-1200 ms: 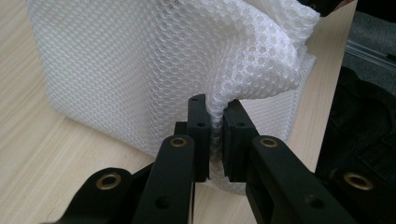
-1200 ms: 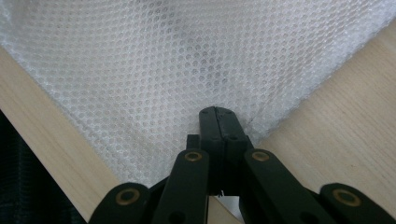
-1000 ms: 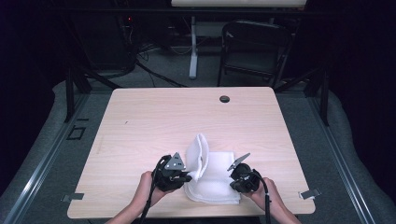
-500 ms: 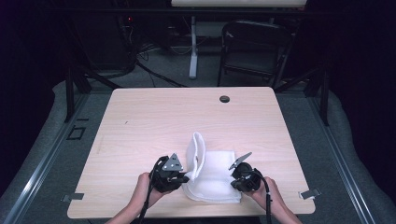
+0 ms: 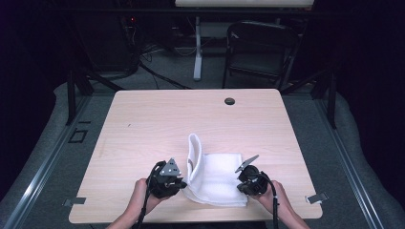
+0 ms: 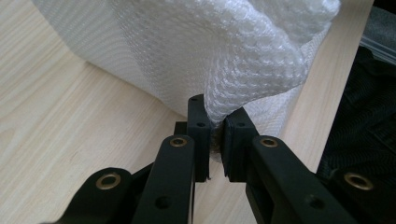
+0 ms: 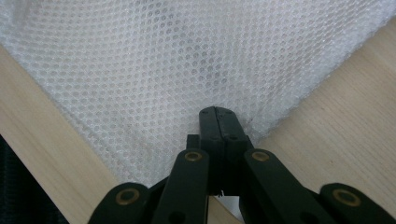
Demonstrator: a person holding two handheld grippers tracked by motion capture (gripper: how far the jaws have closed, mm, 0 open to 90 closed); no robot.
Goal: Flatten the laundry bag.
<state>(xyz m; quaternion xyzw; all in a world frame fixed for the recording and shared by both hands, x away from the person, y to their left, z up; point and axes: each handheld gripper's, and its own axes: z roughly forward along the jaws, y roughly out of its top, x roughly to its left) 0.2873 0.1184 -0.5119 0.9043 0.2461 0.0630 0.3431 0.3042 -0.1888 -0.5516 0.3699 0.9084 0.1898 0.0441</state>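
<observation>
At the near edge of the table [image 5: 143, 124], toward its right half, I hold a white mesh cloth [image 5: 217, 176] between my two tools. My left tool [image 5: 184, 181] is clenched on the cloth's left side: in the left gripper view its two black jaws pinch a bunched fold of the fabric [image 6: 219, 70], and the cloth rises from there in a loose, bulging hump. From above, that lifted side stands up as a curled flap, while the remainder of the cloth lies flat on the wood.

My right tool [image 5: 240, 177] is clamped at the cloth's right edge. In the right gripper view its jaws stand pressed together over the border of the mesh [image 7: 187, 70], which spreads away from them, flat and taut; whether a layer of fabric sits between the pads I cannot tell for certain, though the tips lie right on the cloth's hem.

Both of my hands rest close to the near edge, the left hand [image 5: 143, 195] and the right hand [image 5: 279, 198] well apart, with the cloth between them. A small dark round hole [image 5: 229, 101] marks the table's far edge.
</observation>
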